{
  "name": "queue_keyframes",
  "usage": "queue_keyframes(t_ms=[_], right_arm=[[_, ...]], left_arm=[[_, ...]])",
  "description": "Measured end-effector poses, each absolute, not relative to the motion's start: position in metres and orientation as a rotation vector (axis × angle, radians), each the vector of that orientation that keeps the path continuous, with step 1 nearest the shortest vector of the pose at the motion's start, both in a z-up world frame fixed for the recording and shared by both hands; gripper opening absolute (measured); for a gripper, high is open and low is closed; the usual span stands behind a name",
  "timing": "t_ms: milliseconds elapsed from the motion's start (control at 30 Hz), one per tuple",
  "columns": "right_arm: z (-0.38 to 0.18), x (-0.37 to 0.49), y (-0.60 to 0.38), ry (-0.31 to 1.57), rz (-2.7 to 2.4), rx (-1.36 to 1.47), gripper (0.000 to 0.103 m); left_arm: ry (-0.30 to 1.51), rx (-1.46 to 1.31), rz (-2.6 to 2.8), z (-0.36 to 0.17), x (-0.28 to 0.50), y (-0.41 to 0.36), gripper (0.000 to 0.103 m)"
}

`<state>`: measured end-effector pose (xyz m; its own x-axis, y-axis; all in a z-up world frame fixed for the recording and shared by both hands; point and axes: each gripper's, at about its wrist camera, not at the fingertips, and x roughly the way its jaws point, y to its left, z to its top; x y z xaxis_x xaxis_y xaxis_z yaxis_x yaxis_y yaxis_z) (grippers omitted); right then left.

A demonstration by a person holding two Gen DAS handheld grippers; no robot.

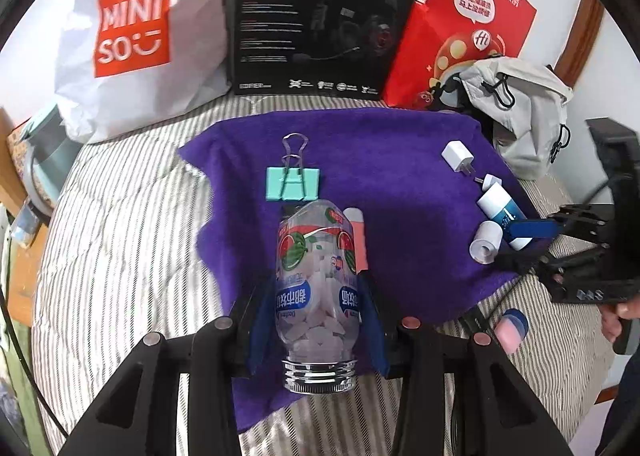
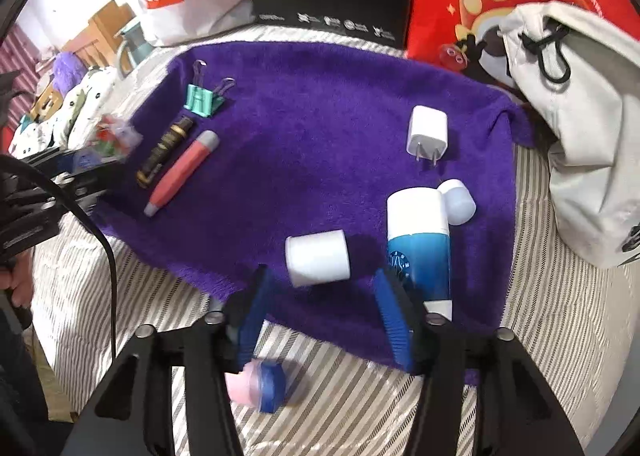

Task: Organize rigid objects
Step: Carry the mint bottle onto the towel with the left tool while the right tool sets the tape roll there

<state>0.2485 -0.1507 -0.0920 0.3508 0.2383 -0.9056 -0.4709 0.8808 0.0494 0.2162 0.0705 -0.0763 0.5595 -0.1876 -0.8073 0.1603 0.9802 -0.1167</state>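
A: Candy bottle (image 1: 316,288) first — in the left wrist view it sits clamped between the two blue fingers of the left hand-held gripper (image 1: 316,320), over the near edge of the purple towel (image 1: 400,183) on the bed. Its long axis runs straight along the fingers, silver cap near, base far, pointing at the teal binder clip (image 1: 293,183) just beyond. A pink stick (image 1: 358,240) lies just to its right.

B: And from the right wrist view?

A: The right hand-held gripper (image 2: 320,296) has its fingers apart and holds nothing. A white cap (image 2: 317,258) lies just ahead, between the finger lines, on its side with its axis running left to right. The blue-and-white tube (image 2: 420,244) lies beside the right finger, long axis near to far.

B: So which goes for what?

A: I'd judge the right one nearer the cap and tube; the left only needs a spot to set the bottle down, likely near the clip.
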Motion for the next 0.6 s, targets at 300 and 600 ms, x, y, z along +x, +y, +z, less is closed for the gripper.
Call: queue_keyframes(t_ms=[300,600], right_arm=[[-0.059,0.209,-0.177,1.050,0.463,-0.172,0.054],[-0.064,0.155,-0.219,1.092,0.404,-0.088,0.054]], left_arm=[[0.960,0.008,-0.253,-0.077,0.249,0.030,0.039],[0.958,0.017,-0.256,-0.085,0.301,0.006,0.039]])
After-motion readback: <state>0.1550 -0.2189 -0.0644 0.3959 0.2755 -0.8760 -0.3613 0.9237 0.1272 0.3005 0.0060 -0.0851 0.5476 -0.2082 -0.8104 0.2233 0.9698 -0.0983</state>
